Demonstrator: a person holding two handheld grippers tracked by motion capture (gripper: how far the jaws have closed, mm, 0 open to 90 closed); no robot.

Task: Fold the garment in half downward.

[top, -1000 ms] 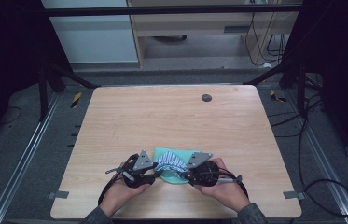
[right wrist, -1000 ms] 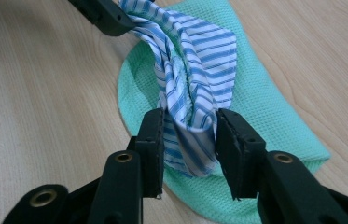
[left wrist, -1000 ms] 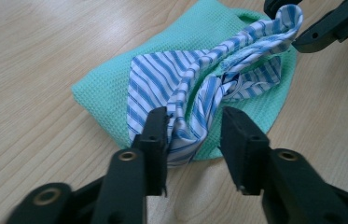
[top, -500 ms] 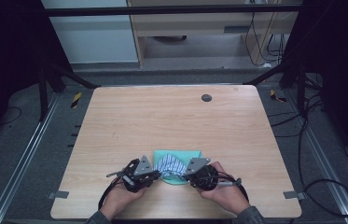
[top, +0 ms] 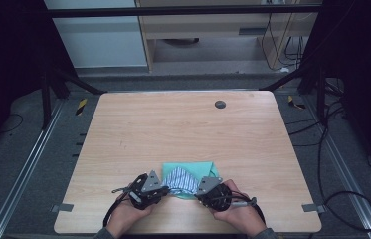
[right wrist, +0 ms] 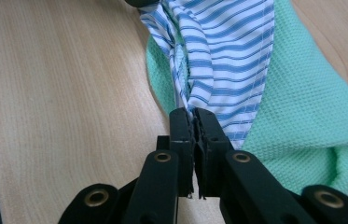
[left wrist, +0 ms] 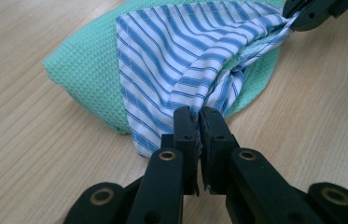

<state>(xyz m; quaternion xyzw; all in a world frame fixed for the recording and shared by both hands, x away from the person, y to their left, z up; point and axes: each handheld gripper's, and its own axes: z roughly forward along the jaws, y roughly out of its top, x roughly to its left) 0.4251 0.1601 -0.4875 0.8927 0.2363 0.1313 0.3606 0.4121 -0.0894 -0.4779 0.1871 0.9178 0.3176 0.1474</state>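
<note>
A blue-and-white striped cloth (top: 180, 179) lies on a green waffle cloth (top: 195, 167) near the front edge of the wooden table (top: 173, 129). My left gripper (top: 165, 188) is shut on the striped cloth's near left corner. In the left gripper view its jaws (left wrist: 199, 119) pinch the gathered striped fabric (left wrist: 181, 51), with the green cloth (left wrist: 87, 70) beneath. My right gripper (top: 199, 191) is shut on the near right corner. In the right gripper view its jaws (right wrist: 194, 119) clamp the striped cloth (right wrist: 227, 42) over the green cloth (right wrist: 302, 102). The fabric hangs taut between both grippers.
A small black round disc (top: 220, 104) sits at the table's far side. My hands rest just inside the front edge. Dark frame posts and cables (top: 342, 199) stand around the table on the floor.
The striped cloth's near edge has bunched and lifted between the two grippers, which now pinch its corners. Both hands have stayed almost in place.
</note>
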